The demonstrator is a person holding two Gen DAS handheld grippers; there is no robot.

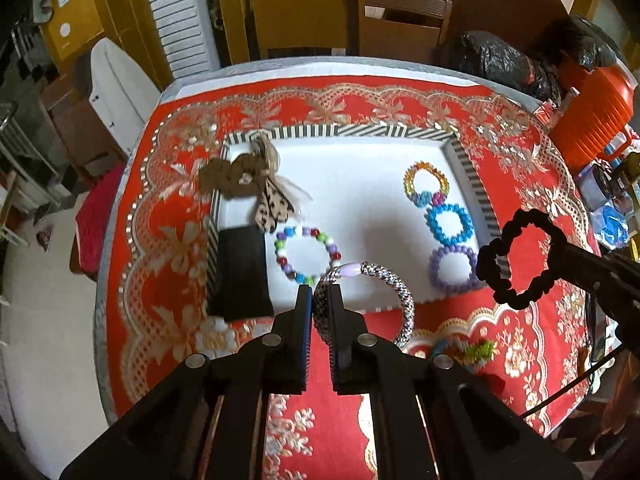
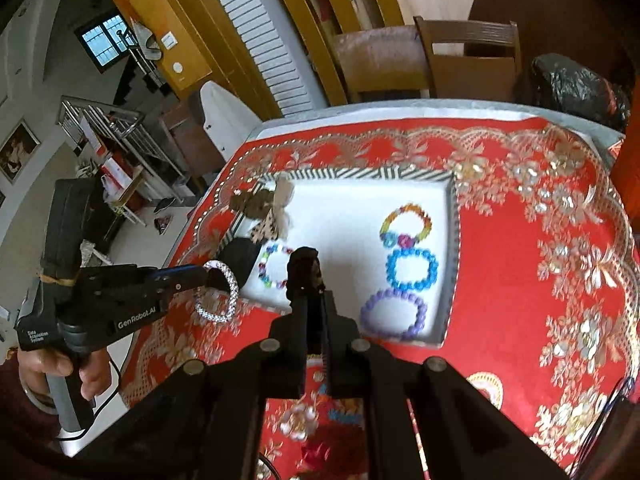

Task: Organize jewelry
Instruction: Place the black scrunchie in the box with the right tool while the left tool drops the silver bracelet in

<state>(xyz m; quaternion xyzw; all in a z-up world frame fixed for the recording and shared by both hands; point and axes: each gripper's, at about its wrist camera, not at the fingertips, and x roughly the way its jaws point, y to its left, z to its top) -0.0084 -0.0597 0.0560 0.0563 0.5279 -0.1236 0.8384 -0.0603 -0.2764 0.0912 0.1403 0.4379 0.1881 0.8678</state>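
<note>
Carrying both pieces toward the striped tray (image 1: 472, 168), the left gripper (image 1: 322, 296) pinches the silver bangle (image 1: 400, 292) just over the tray's near edge, beside the multicoloured bead bracelet (image 1: 308, 256). The right gripper (image 2: 308, 280) clamps the black scrunchie (image 1: 520, 258) off the tray's right side. Best lowered onto bare white floor, I judge, clear of the purple ring (image 1: 454, 272), releasing only once settled.

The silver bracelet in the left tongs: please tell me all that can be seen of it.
The silver bracelet is a thick round band that looks woven from sparkling silver and dark beads, with one pale lilac oval bead on it. The left tongs are shut on its near side and hold it raised over the tray's front edge. Nothing else touches it.
</note>
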